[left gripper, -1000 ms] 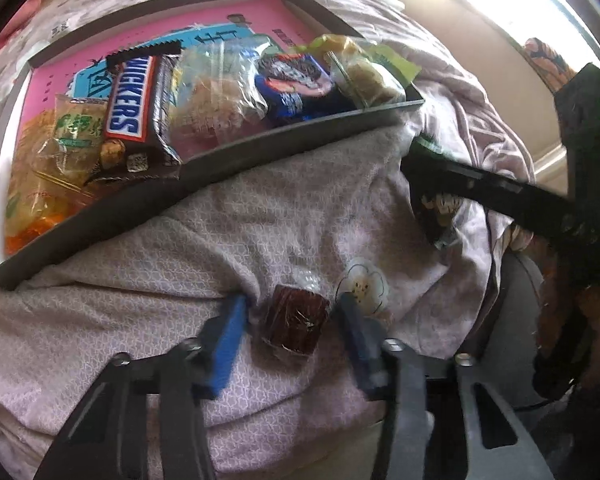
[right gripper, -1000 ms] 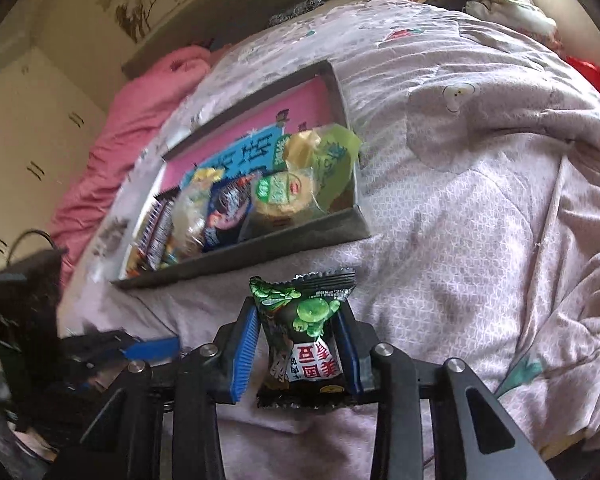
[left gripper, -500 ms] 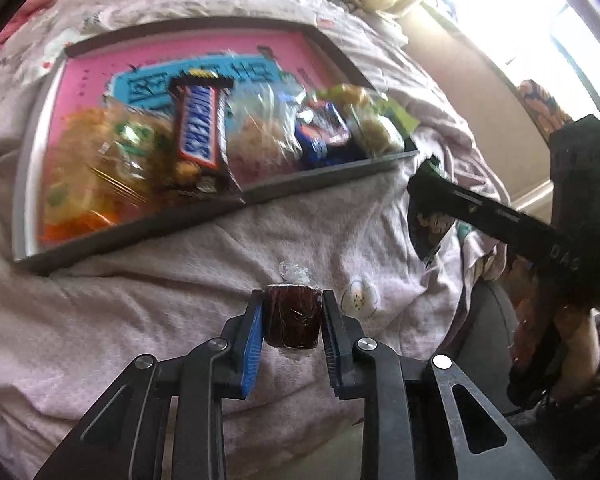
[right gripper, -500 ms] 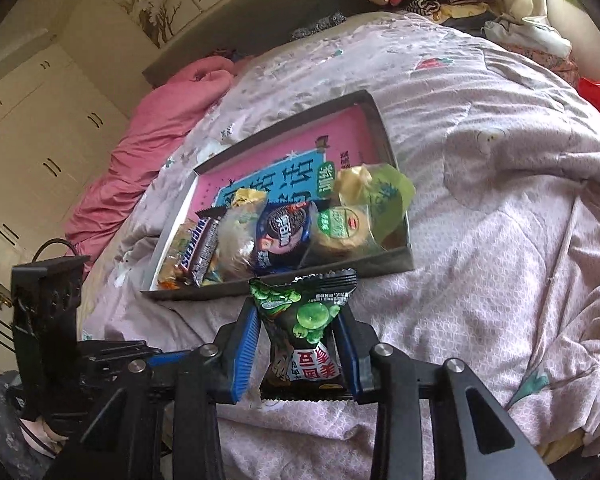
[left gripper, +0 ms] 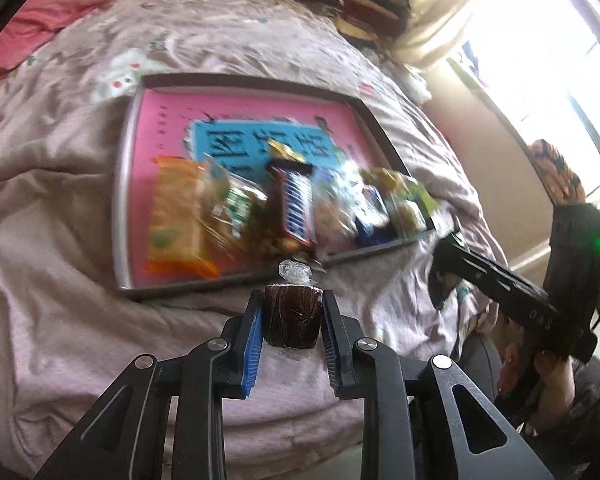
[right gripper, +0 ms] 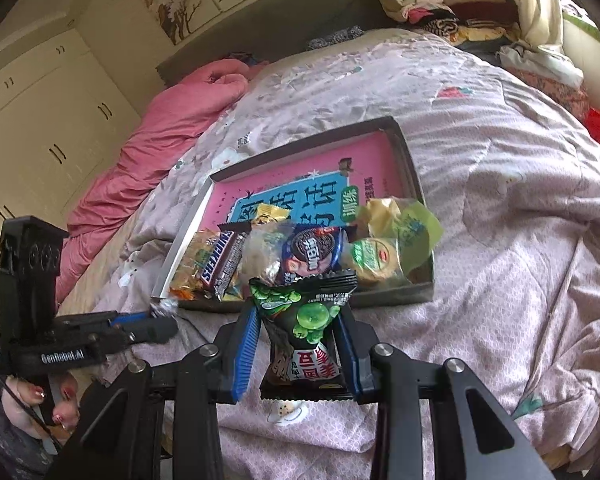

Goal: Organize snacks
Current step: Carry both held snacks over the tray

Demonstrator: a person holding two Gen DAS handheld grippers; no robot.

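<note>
My left gripper (left gripper: 291,320) is shut on a dark brown wrapped candy (left gripper: 292,322) and holds it above the bedspread, just short of the tray's near rim. My right gripper (right gripper: 300,344) is shut on a black and green snack packet (right gripper: 306,332), also raised in front of the tray. The grey tray (left gripper: 126,184) (right gripper: 410,168) with a pink bottom lies on the bed. It holds a Snickers bar (right gripper: 220,264), an Oreo pack (right gripper: 312,254), an orange packet (left gripper: 176,216) and green wrapped cakes (right gripper: 396,240). The left gripper also shows in the right wrist view (right gripper: 156,326).
The tray sits on a rumpled lilac bedspread (right gripper: 520,240). A pink duvet (right gripper: 160,132) lies at the back left, folded clothes (right gripper: 440,4) at the head of the bed. The right gripper (left gripper: 452,264) reaches in at the right of the left wrist view.
The left gripper closed on the brown candy and lifted it off the bedspread towards the tray. The right gripper has risen with its packet still held.
</note>
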